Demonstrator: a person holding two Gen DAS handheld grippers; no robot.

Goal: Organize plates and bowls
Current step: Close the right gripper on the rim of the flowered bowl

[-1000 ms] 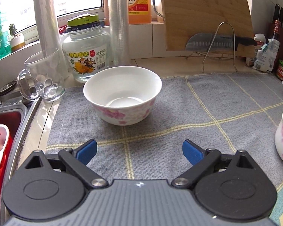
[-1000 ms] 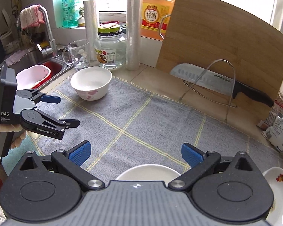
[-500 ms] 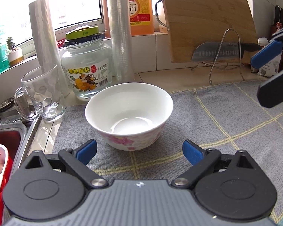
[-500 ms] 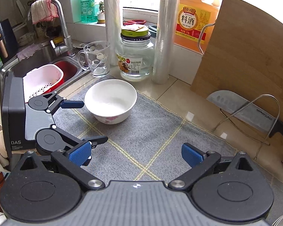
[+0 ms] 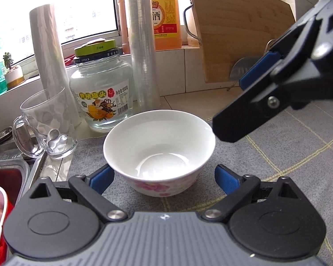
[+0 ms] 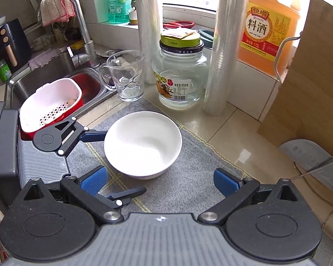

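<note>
A white bowl [image 5: 159,153] with pink flowers on its side stands upright and empty on the grey checked mat [image 5: 288,155]. My left gripper [image 5: 164,178] is open, its blue pads [image 5: 102,177] on either side of the bowl's base without touching it. In the right wrist view the same bowl [image 6: 142,143] sits just ahead of my right gripper [image 6: 159,181], which is open and empty. The left gripper [image 6: 117,164] comes in from the left there, one finger along the bowl's rim and one below it. The right gripper [image 5: 233,106] hangs over the bowl's right edge.
Behind the bowl stand a glass mug [image 6: 124,77], a lidded glass jar [image 6: 179,75], two film rolls [image 6: 224,51] and an orange bottle [image 6: 264,33]. A cutting board [image 5: 239,35] and a knife [image 6: 310,157] are on the right. The sink [image 6: 55,75] holds a red-white colander [image 6: 48,104].
The right gripper has swung left across the mat to just over the bowl. The left gripper has crept forward until the bowl stands between its fingers. The bowl has not moved.
</note>
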